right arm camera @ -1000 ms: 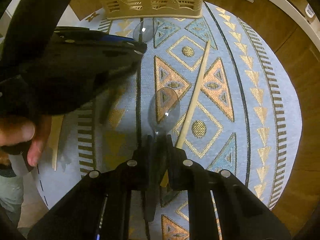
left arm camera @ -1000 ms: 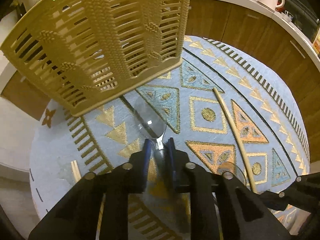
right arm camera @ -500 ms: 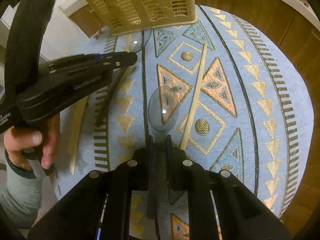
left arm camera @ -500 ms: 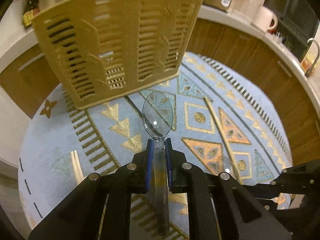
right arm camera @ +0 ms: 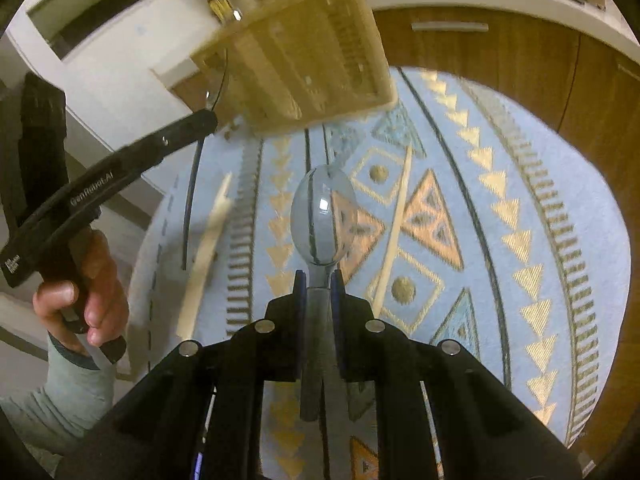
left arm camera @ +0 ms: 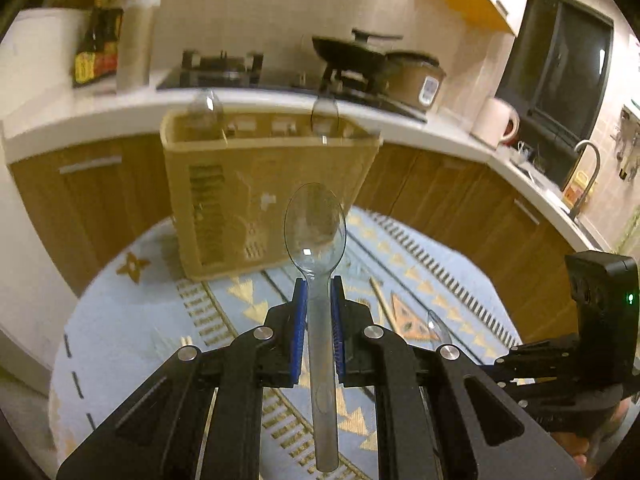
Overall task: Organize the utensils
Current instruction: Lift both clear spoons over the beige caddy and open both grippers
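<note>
My left gripper point(left arm camera: 319, 282) is shut on the handle of a clear plastic spoon point(left arm camera: 315, 232), bowl pointing up and away, in front of the tan slotted utensil basket point(left arm camera: 264, 196). Two clear spoons point(left arm camera: 206, 110) stand in the basket's top. My right gripper point(right arm camera: 319, 276) is shut on a second clear spoon point(right arm camera: 324, 216), held above the patterned blue cloth point(right arm camera: 500, 220). In the right wrist view the left gripper point(right arm camera: 200, 124) shows at the left, its tip near the basket point(right arm camera: 312, 48). A wooden chopstick point(right arm camera: 394, 232) lies on the cloth beside the right spoon.
More wooden chopsticks point(right arm camera: 204, 256) lie at the cloth's left. A person's hand point(right arm camera: 84, 292) and grey sleeve hold the left tool. Wooden cabinets point(left arm camera: 472, 208) and a white counter with a stove, pan point(left arm camera: 352, 54) and mug point(left arm camera: 496, 122) ring the round table.
Both grippers have risen off the cloth with their spoons. The left one tilted up toward level, so the basket's top and the counter now show.
</note>
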`<state>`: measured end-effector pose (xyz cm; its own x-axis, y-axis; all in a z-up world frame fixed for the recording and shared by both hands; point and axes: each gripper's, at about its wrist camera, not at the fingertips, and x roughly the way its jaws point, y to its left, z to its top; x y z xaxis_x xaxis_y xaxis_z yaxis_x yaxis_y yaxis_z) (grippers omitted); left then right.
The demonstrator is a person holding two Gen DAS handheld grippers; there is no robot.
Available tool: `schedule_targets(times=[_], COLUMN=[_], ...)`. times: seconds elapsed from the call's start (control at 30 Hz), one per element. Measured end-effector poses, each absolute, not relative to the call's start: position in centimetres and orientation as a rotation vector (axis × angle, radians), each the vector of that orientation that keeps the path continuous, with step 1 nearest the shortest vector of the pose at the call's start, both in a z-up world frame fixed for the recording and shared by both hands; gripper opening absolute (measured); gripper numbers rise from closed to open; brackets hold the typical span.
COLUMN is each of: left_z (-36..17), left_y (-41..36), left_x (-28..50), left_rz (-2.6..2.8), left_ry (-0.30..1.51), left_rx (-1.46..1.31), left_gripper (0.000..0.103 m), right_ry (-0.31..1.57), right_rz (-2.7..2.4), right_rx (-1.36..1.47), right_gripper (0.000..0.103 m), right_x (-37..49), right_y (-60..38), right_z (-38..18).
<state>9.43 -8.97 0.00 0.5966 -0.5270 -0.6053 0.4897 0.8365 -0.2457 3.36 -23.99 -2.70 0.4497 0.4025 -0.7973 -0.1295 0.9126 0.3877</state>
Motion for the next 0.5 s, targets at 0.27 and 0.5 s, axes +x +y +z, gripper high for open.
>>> schedule_targets(times=[0.27, 0.5], left_z=[3.9, 7.0], left_y=[-9.1, -7.8], left_x=[9.2, 11.1], left_rz=[-0.565, -0.543], left_ry=[0.560, 0.435], left_rx=[-0.069, -0.112], left_gripper=[0.010, 0.010], right_ry=[0.848, 0.697], right_rz=[0.359, 0.364], right_rx=[0.255, 0.244], right_gripper=[0.010, 0.010], right_x=[4.0, 6.8], right_y=[-23.8, -23.5], right_z=[2.3, 6.9])
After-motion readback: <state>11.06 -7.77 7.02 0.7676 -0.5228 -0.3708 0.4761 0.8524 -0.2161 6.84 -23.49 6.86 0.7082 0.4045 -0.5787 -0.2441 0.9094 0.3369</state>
